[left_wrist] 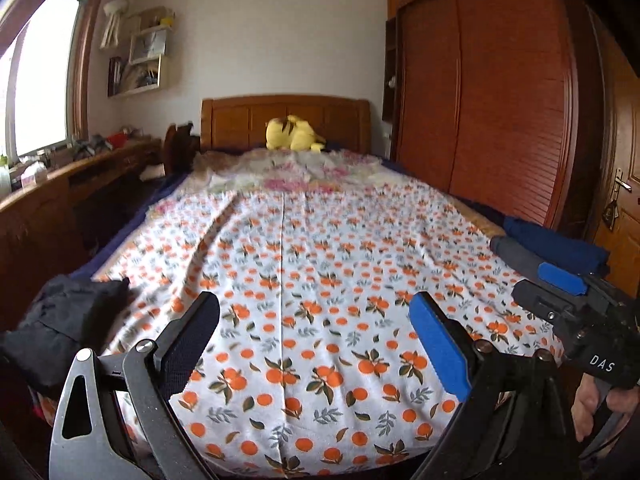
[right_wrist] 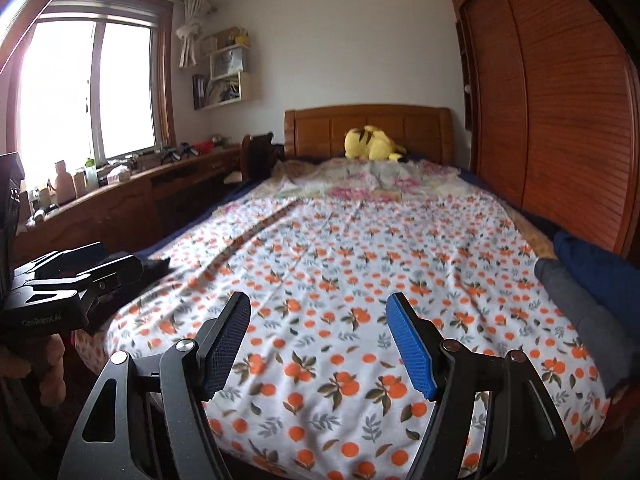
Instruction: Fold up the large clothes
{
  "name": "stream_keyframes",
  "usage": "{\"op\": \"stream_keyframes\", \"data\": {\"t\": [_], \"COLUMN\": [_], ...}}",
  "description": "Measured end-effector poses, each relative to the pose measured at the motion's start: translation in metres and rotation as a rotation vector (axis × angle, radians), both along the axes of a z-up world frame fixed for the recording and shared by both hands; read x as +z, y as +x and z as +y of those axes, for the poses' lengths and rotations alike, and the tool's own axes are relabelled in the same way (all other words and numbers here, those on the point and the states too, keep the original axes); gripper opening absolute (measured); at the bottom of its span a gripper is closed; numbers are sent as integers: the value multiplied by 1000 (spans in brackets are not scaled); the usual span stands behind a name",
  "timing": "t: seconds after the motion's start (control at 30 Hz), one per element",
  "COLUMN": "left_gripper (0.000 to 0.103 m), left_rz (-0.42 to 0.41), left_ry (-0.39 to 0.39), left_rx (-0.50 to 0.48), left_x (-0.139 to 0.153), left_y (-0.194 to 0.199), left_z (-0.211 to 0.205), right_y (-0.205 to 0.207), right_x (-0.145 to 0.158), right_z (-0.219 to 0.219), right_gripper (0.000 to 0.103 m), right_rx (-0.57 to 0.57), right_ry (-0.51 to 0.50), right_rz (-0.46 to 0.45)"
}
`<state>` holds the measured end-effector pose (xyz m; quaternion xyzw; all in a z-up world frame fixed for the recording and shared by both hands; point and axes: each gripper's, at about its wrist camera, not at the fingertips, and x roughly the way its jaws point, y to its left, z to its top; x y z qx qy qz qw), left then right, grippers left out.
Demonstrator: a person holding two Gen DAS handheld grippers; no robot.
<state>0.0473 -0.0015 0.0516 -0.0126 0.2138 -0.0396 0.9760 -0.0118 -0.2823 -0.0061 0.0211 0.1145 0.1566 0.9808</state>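
The orange-print cloth (left_wrist: 304, 280) is lying spread flat over the bed (left_wrist: 286, 120), and both grippers, the left gripper (left_wrist: 316, 344) and the right gripper (right_wrist: 320, 344), are hovering at its near edge with fingers standing wide apart and holding nothing. To fold it well, each should probably be pinching one near corner and carrying both evenly toward the far edge. Counted: one printed cloth, one dark heap (left_wrist: 60, 320) at near left, two folded pieces (left_wrist: 560, 248) at right, one yellow plush toy (left_wrist: 292, 134).

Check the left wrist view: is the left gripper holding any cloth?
No. The left gripper stands open above the orange-print sheet, with nothing between its pads.
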Motion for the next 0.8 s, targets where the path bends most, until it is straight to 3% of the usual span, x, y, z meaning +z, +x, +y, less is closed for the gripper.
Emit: {"op": "stream_keyframes", "data": {"t": [0.23,0.8], "left_gripper": [96,96], "left_rz": [-49,-46], "left_ry": [-5,-7], "left_rx": [-2,12], "left_x": [12,6], "left_y": [-17,-21], "left_z": [-1,1], "right_y": [-13,-20], "right_x": [-3,-5], "right_z": [-4,-5], "right_gripper": [72,72], "right_rx": [-29,-47], "right_ry": [17,49], "right_rz": [-32,-45]}}
